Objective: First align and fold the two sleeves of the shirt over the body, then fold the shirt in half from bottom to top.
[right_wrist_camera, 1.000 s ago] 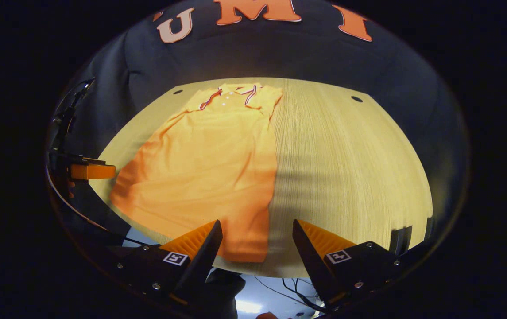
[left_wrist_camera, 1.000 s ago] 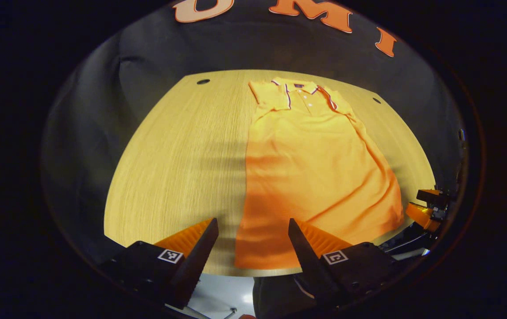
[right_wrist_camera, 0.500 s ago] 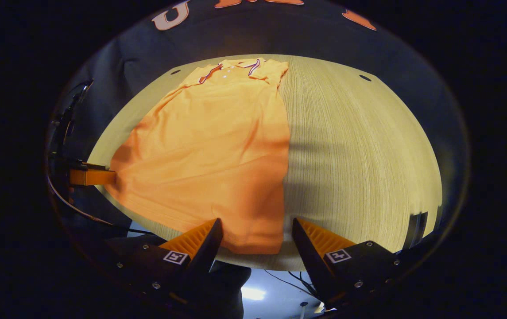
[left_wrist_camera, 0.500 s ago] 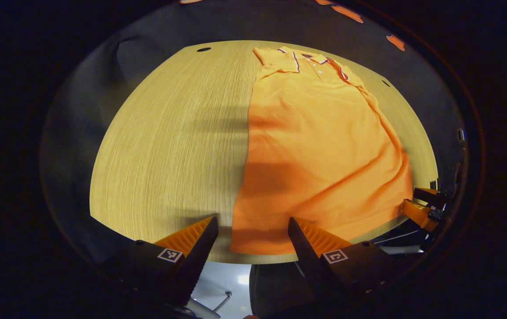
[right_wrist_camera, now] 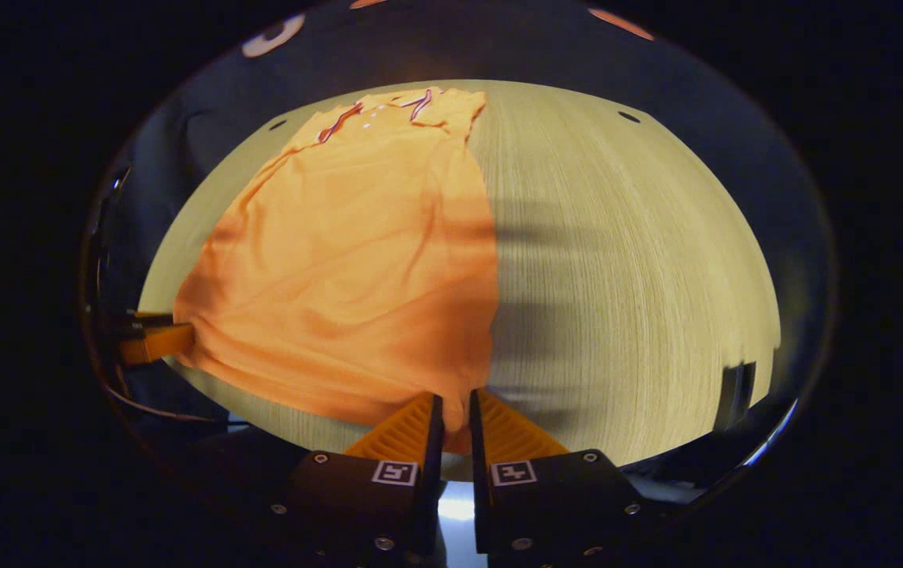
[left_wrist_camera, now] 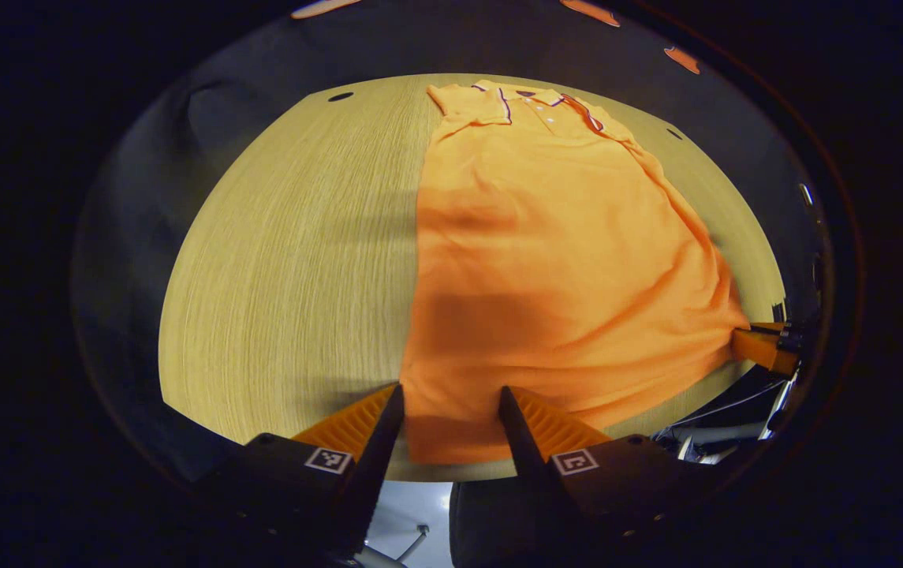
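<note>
An orange polo shirt (left_wrist_camera: 561,237) lies flat on the wooden table (left_wrist_camera: 293,260), collar at the far end, sleeves folded in over the body. My left gripper (left_wrist_camera: 449,392) is open, and its fingers stand astride the shirt's near left hem corner. In the right gripper view the shirt (right_wrist_camera: 356,244) stretches away to the left. My right gripper (right_wrist_camera: 455,397) is shut on the near right hem corner, with fabric pinched between its fingers. The right gripper (left_wrist_camera: 763,347) shows at the shirt's far hem corner in the left gripper view. The left gripper (right_wrist_camera: 153,341) shows at the left edge of the right gripper view.
The table has small round holes (left_wrist_camera: 339,96) (right_wrist_camera: 628,117) near its far corners. Black cloth wall rises behind it. Bare wood spreads left of the shirt in the left gripper view and right of it (right_wrist_camera: 625,268) in the right gripper view. Cables (left_wrist_camera: 707,432) hang below the near edge.
Both grippers dropped and moved in to the hem. The right gripper's fingers went from wide open to shut on the hem corner. The left gripper's fingers narrowed somewhat around its corner.
</note>
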Demonstrator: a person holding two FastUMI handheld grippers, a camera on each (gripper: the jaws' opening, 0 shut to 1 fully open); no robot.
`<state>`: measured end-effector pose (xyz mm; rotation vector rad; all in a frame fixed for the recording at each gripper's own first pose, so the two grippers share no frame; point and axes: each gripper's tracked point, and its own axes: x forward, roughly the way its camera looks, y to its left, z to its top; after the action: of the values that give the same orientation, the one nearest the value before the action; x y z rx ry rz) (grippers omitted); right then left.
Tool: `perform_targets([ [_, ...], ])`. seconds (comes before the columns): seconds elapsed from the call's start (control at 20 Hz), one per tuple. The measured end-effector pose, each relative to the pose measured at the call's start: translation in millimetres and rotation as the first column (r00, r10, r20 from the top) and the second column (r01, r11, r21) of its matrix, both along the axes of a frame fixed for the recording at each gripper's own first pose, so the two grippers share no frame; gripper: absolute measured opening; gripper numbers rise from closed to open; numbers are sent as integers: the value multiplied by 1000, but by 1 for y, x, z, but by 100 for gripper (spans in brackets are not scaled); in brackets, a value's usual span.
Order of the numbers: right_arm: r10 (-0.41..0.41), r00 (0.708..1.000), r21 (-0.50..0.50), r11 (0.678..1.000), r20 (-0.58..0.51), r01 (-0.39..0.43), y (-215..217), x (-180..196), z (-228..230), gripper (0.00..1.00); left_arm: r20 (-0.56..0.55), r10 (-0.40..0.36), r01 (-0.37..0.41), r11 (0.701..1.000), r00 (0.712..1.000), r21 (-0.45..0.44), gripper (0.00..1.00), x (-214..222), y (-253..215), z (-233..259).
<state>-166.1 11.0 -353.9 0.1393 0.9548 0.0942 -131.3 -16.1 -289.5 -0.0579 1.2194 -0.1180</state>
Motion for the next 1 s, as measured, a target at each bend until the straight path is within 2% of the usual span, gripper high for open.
perform_targets([
  [0.1,9,1000,39,999,1,-9,1,-1,1,20,13,-28,28,1000,1000,-6,30,-1,-12,-1],
  [0.15,27,1000,81,996,-12,-26,6,-4,2,23,37,-55,56,998,998,-9,7,3,-16,0],
  [0.2,-16,999,137,990,-37,21,8,-5,-5,13,29,-67,67,998,997,-5,4,0,-17,3],
  [0.25,-20,999,196,980,-36,26,20,-6,6,2,33,-82,83,996,996,-24,2,-1,-19,4],
  [0.3,-38,999,185,982,-28,43,20,-6,5,2,41,-66,68,997,997,-41,2,0,-18,5],
  [0.35,-22,999,199,980,-28,27,22,-3,4,3,48,-46,49,996,998,-69,1,4,-19,8],
  [0.5,-9,997,245,969,78,-10,32,12,27,2,71,-24,30,996,997,-83,2,16,-11,21],
  [0.55,4,995,258,966,95,-29,34,15,34,3,90,-22,30,996,996,-86,2,22,-10,28],
  [0.75,-28,981,283,959,192,-28,29,37,62,2,167,-34,50,994,985,-98,2,49,-12,55],
  [1.0,-35,959,269,962,280,-43,24,70,91,3,267,-39,70,992,963,-107,2,93,-17,84],
])
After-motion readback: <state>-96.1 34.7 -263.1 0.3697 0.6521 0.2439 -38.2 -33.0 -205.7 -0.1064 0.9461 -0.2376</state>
